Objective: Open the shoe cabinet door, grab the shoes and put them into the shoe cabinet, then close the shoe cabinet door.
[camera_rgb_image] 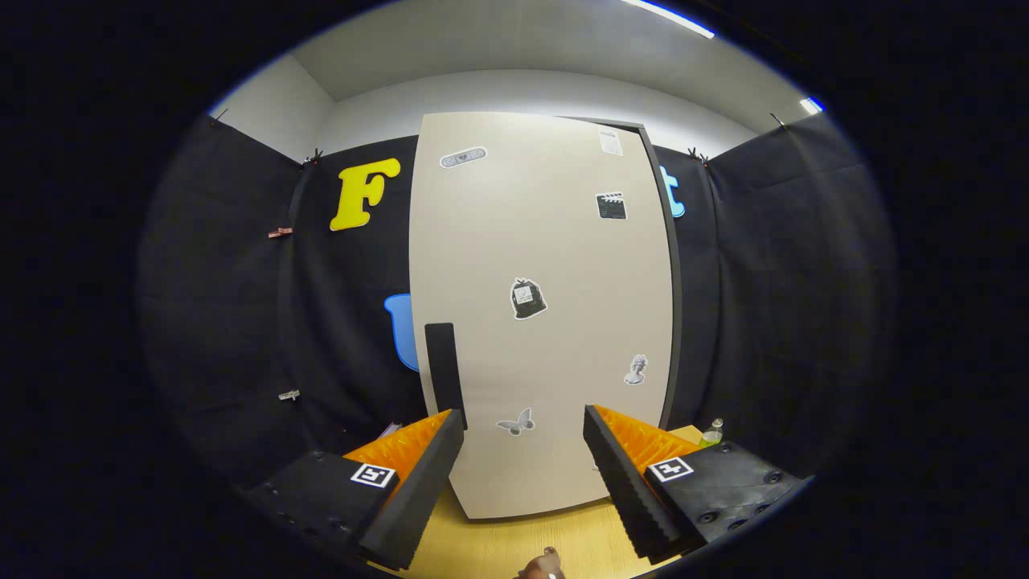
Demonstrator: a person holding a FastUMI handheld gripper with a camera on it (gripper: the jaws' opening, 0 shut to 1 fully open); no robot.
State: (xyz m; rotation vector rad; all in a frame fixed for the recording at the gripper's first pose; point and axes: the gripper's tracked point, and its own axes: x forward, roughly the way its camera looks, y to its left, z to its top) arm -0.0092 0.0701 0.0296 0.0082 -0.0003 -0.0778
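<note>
Facing the tall beige sticker-covered shoe cabinet door [547, 322], the gripper [522, 474] holds its fingers spread wide and empty. A black vertical handle [444, 370] sits by the door's left edge, just beyond the left finger. Bare light wooden floor [514, 547] lies between the fingers, below the door's bottom edge.

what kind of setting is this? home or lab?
Likely a staged recording booth, not a home: black cloth walls clipped up around a lone shoe cabinet door, shut, on a wooden surface. The gripper hangs open before it.
</note>
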